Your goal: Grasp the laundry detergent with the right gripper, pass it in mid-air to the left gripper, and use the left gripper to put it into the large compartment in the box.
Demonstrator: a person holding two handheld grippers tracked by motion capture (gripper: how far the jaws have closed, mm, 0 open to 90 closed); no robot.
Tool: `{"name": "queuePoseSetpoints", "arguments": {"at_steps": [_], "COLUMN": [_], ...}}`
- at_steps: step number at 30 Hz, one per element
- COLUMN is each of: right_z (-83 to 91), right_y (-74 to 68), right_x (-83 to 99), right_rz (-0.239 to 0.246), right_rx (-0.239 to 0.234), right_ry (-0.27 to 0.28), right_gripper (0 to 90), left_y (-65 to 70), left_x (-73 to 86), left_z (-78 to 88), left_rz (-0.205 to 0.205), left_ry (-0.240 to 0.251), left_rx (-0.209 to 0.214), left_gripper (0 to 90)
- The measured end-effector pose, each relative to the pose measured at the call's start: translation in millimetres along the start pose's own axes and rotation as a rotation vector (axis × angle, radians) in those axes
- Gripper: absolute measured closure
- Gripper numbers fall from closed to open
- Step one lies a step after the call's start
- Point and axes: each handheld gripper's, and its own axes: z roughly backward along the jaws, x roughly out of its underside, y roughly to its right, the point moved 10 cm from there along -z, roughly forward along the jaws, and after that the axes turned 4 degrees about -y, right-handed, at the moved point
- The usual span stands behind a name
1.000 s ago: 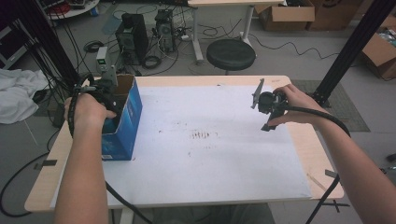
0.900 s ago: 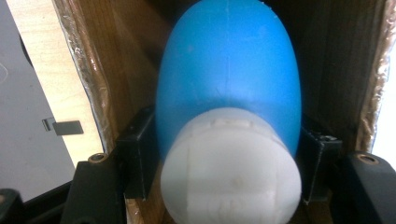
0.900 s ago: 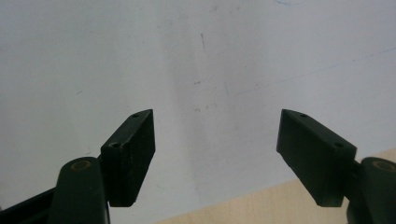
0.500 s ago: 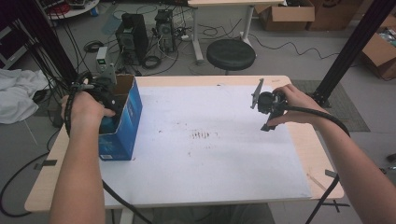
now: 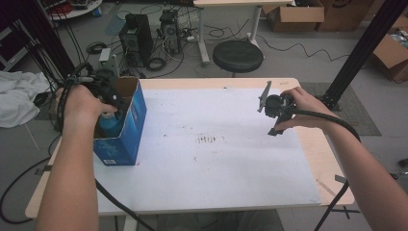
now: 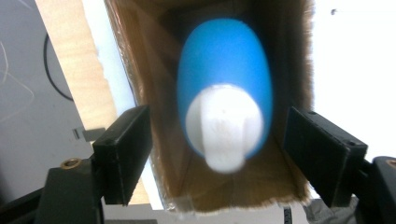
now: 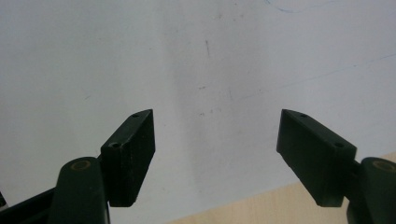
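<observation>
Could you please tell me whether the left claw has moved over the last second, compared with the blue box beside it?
No. The left claw sits over the open top of the blue box, as before, jaws spread around the blue bottle inside.

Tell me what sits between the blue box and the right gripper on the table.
Nothing: in the high view, only bare white table with faint smudges lies between the blue box and the right gripper.

Even daylight (close bottle (image 6: 224, 93) blurred)
</observation>
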Motion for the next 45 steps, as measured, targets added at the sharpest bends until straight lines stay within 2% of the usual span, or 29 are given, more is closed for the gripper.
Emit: {"name": "queuePoseSetpoints", "arguments": {"at_steps": [4,9,12,14,17,22,26,34,39,45], "right_z": [0.5,1.5,4.0,5.7,7.3,9.1,12.4,18.9,15.1,11.7], "right_y": [-2.2,-1.3,-1.7,-2.0,-1.8,-1.7,-2.5,-1.1,-0.2,0.0], "right_x": [0.6,0.7,-0.3,-1.4,-2.6,-6.4,-10.1,-12.7,-12.2,-11.8], "right_rz": [-0.005,-0.018,-0.027,-0.025,-0.026,-0.02,-0.018,-0.013,-0.017,-0.013], "right_rx": [-0.006,-0.025,-0.042,-0.053,-0.056,-0.057,-0.065,-0.07,-0.073,-0.074], "right_ry": [-0.003,0.014,0.043,0.053,0.058,0.063,0.078,0.083,0.074,0.065], "right_gripper": [28.1,28.0,27.3,26.9,26.9,26.9,26.1,25.6,25.6,25.6], "left_y": [6.2,26.5,48.1,64.2,88.6,120.3,138.0,158.6,165.7,167.8], "left_x": [-2.2,-9.4,-15.4,-20.3,-27.4,-37.1,-43.2,-42.4,-39.9,-37.8], "left_z": [19.0,36.8,43.5,45.4,45.5,38.4,34.4,30.5,33.4,35.9], "left_rz": [-0.04,-0.126,-0.204,-0.26,-0.323,-0.41,-0.453,-0.527,-0.558,-0.567], "left_ry": [0.048,0.115,0.154,0.18,0.213,0.223,0.245,0.232,0.23,0.229], "left_rx": [0.001,0.024,0.064,0.073,0.098,0.121,0.144,0.149,0.145,0.142], "left_gripper": [21.3,18.3,17.6,17.3,17.2,16.4,15.9,15.7,15.7,15.8]}}
